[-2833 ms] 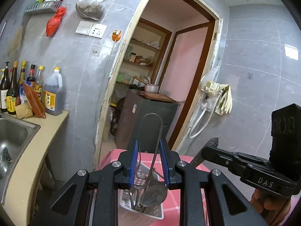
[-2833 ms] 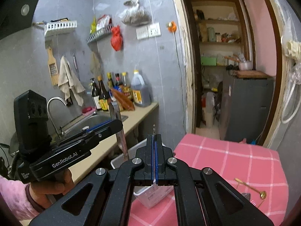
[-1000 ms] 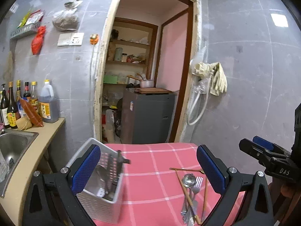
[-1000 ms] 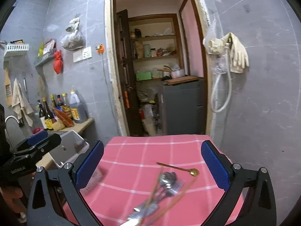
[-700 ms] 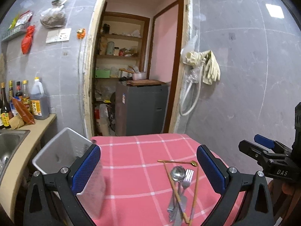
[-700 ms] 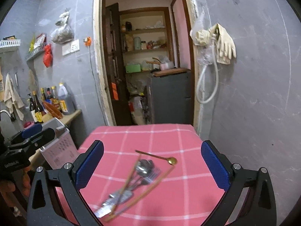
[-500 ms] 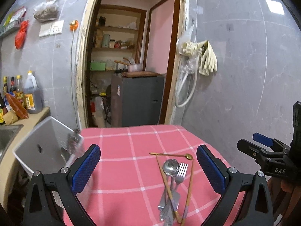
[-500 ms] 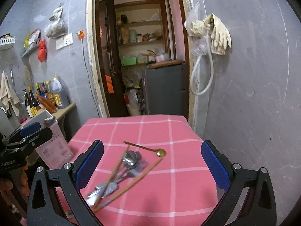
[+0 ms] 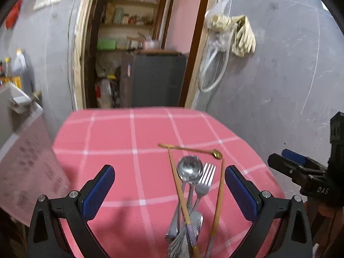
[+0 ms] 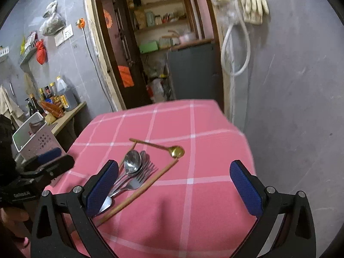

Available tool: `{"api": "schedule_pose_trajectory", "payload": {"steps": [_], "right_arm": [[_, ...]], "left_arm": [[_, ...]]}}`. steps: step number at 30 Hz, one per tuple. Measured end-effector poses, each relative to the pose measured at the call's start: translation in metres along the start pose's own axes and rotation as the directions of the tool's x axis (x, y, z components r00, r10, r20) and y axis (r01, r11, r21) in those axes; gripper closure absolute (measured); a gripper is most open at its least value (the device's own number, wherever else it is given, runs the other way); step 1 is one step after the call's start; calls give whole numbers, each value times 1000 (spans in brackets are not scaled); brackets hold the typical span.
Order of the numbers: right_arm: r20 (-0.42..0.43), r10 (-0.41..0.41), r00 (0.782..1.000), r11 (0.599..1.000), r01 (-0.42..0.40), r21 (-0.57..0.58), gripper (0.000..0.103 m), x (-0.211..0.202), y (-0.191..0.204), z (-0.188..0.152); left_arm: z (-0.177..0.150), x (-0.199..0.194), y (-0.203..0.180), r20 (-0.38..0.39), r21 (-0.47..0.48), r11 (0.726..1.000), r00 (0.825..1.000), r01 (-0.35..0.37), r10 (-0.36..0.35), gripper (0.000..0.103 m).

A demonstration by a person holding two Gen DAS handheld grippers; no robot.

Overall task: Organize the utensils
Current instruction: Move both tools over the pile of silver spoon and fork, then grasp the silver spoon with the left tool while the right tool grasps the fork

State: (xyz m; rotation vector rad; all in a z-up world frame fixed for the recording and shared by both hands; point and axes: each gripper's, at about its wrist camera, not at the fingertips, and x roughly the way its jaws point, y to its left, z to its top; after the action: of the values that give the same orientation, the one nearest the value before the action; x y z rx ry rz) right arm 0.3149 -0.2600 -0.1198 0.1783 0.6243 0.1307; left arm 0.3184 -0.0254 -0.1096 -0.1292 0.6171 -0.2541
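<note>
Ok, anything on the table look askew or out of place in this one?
Only the expected clutter: spoons and a fork lie heaped between two splayed chopsticks, with a gold spoon crossing their far ends. The white basket sits at the table's left edge. Both claws hang open, empty.

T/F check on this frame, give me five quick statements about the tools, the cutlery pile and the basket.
1. Both tools are open and hold nothing. True: left tool and right tool stand wide apart and empty.
2. The gold spoon lies on the pink checked tablecloth. True.
3. The fork stands upright in the white basket. False: it lies flat in the pile beside the silver spoon.
4. The chopsticks are clamped in the right tool. False: they lie loose on the cloth.
5. The basket sits at the left side of the table in the right wrist view. True.
</note>
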Motion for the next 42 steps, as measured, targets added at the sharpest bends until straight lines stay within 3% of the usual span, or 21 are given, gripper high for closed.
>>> {"api": "schedule_pose_trajectory", "payload": {"steps": [5, 8, 10, 13, 17, 24, 31, 42], "right_arm": [[-37, 56, 998, 998, -55, 11, 2, 26, -7, -4], [-49, 90, 995, 996, -89, 14, 6, 37, -7, -6], [-69, 113, 991, 994, -113, 6, 22, 48, -5, -6], [-94, 144, 985, 989, -146, -13, 36, 61, -2, -5], [-129, 193, 973, 980, -199, -33, 52, 74, 6, -4], [-216, 261, 941, 961, -274, -29, 76, 100, 13, -9], [-276, 288, 917, 953, -302, -7, 85, 117, 14, -16], [-337, 293, 895, 950, -312, -3, 89, 128, 20, -17]], "left_arm": [[-3, 27, 7, -81, -38, 998, 995, 48, -51, 0], [-4, 42, 10, -120, -58, 995, 989, 85, -91, 8], [-4, 53, 12, -148, -73, 992, 982, 104, -114, 16], [-3, 66, 12, -167, -87, 988, 976, 124, -138, 22], [2, 77, 9, -155, -73, 984, 973, 160, -170, 30], [14, 104, 11, -173, -85, 969, 954, 232, -244, 53], [18, 125, 7, -233, -91, 943, 914, 320, -332, 67], [15, 144, 2, -322, -100, 940, 883, 326, -340, 67]]}}
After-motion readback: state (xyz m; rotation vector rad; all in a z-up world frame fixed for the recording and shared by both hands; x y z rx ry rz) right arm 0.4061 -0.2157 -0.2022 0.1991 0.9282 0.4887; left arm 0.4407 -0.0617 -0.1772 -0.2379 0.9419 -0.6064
